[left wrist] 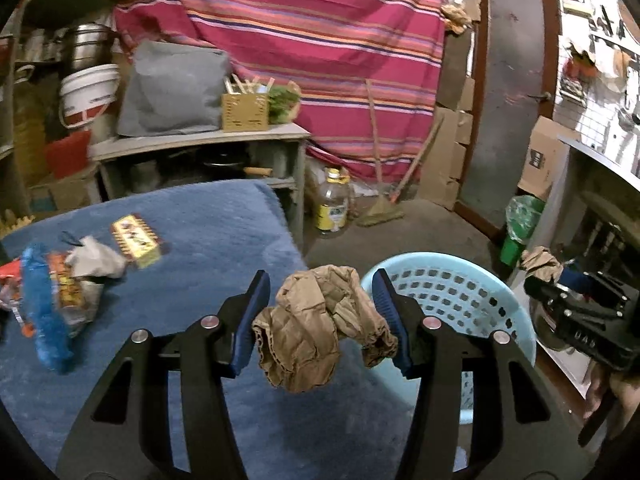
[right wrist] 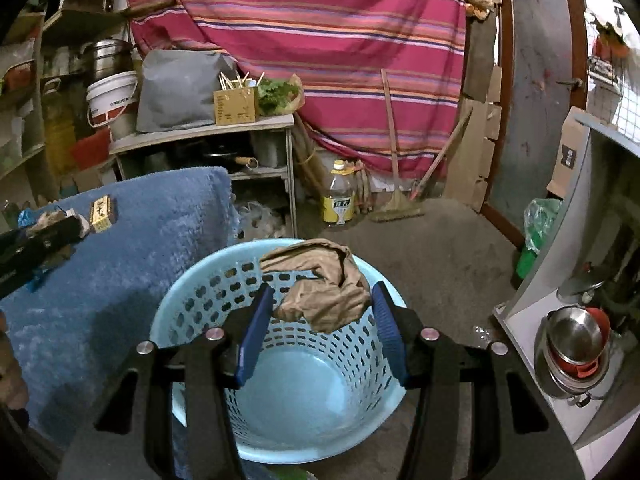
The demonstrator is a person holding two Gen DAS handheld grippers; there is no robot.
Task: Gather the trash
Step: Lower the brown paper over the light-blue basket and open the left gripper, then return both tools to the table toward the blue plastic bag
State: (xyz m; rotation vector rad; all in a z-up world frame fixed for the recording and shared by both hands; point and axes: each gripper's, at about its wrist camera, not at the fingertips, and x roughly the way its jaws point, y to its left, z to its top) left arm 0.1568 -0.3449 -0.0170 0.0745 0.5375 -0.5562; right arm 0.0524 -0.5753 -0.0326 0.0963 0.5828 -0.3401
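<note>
From the left wrist camera, the left gripper (left wrist: 322, 312) has its fingers (left wrist: 250, 320) pinching a crumpled brown paper wad (left wrist: 316, 332), which hangs between the blue pads. The light blue basket (left wrist: 452, 292) stands on the floor just right of the wad, beside the blue mat (left wrist: 192, 240). On the mat, left of the basket, lie a small pile of wrappers (left wrist: 60, 280) and a flat yellow packet (left wrist: 136, 240). At the far right edge, beyond the basket, the right gripper (left wrist: 568, 280) shows from the side with another brown wad (left wrist: 540, 262) at its tip.

From the right wrist camera, the right gripper (right wrist: 322, 312) has its fingers (right wrist: 256, 324) pinching its own brown paper wad (right wrist: 320, 288), held directly over the basket (right wrist: 208, 292). The basket's floor shows bare blue. The mat (right wrist: 120, 272) lies left of the basket, with the yellow packet (right wrist: 102, 212) at its far end. The left gripper's black body (right wrist: 36, 244) reaches in at the left edge, above the mat.
</note>
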